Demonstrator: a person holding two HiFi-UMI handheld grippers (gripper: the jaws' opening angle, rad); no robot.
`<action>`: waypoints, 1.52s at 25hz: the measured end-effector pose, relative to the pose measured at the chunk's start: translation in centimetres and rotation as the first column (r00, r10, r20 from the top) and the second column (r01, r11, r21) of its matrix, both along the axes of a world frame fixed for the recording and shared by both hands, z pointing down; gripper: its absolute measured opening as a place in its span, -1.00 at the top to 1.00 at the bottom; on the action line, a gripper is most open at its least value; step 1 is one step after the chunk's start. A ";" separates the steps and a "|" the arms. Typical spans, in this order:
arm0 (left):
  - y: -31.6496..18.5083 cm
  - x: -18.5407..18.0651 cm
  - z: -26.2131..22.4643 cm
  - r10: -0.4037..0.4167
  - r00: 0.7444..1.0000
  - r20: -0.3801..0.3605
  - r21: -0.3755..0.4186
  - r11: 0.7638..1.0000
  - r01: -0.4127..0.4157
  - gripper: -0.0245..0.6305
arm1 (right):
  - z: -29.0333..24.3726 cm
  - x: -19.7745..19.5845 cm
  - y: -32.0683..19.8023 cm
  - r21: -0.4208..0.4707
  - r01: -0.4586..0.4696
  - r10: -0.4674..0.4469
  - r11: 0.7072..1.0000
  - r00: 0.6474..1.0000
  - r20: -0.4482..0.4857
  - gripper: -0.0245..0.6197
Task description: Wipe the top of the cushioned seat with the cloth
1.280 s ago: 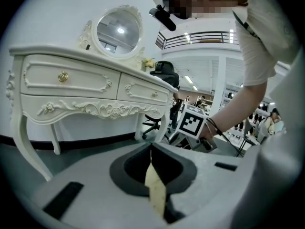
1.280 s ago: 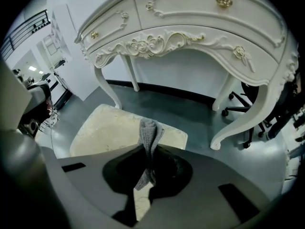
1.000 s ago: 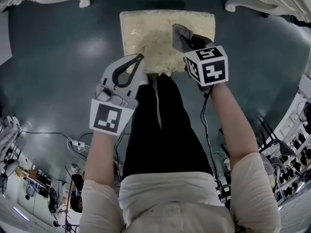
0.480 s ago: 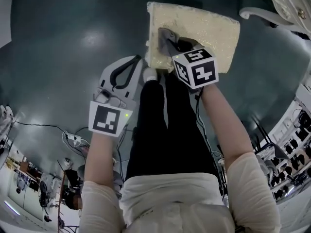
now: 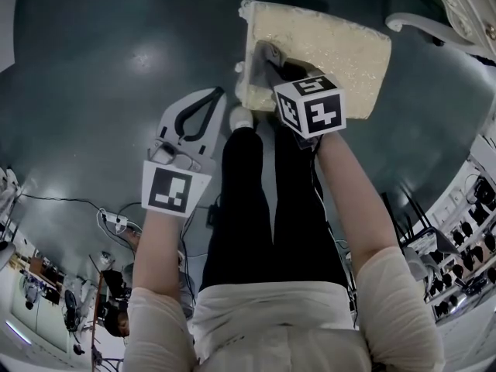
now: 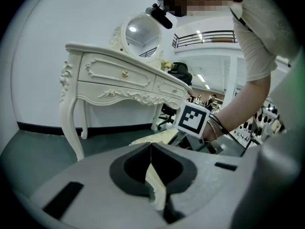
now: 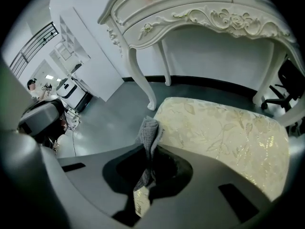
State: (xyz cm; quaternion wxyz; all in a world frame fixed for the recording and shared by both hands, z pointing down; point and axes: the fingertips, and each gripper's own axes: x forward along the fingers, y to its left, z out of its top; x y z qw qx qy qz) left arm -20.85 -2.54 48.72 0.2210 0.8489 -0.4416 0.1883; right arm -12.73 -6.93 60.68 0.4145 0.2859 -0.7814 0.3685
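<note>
Head view: right gripper (image 5: 266, 56) now at the left edge of the cushioned seat (image 5: 333, 45), over from right of centre a second ago. Reads as one pass finished, with the far side probably still to wipe. Left gripper (image 5: 220, 94) idle over the floor (image 5: 93, 60), just beside the seat.

Left gripper view: jaws closed together, nothing gripped. Adds the white dressing table (image 6: 119, 75) behind.

Right gripper view: clamped on the grey cloth (image 7: 148, 130), not made out from above. Cloth tip at the seat's near corner, contact unclear.
</note>
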 end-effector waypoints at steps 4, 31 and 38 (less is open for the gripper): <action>-0.7 1.7 -0.4 0.002 1.000 -0.005 0.018 1.000 -0.002 0.92 | 0.1 1.6 -0.3 -0.001 -0.018 0.018 1.000 1.000 0.021 0.84; -3.2 17.8 -0.4 0.012 1.000 -0.014 -0.009 1.000 -0.013 0.92 | 0.4 17.0 -3.0 -0.005 -0.012 0.012 1.000 0.999 0.035 0.84; -3.5 22.9 -0.1 0.049 0.999 -0.022 -0.022 0.999 -0.050 0.92 | 0.8 22.2 -3.7 0.017 -0.019 0.019 1.000 1.000 -0.009 0.84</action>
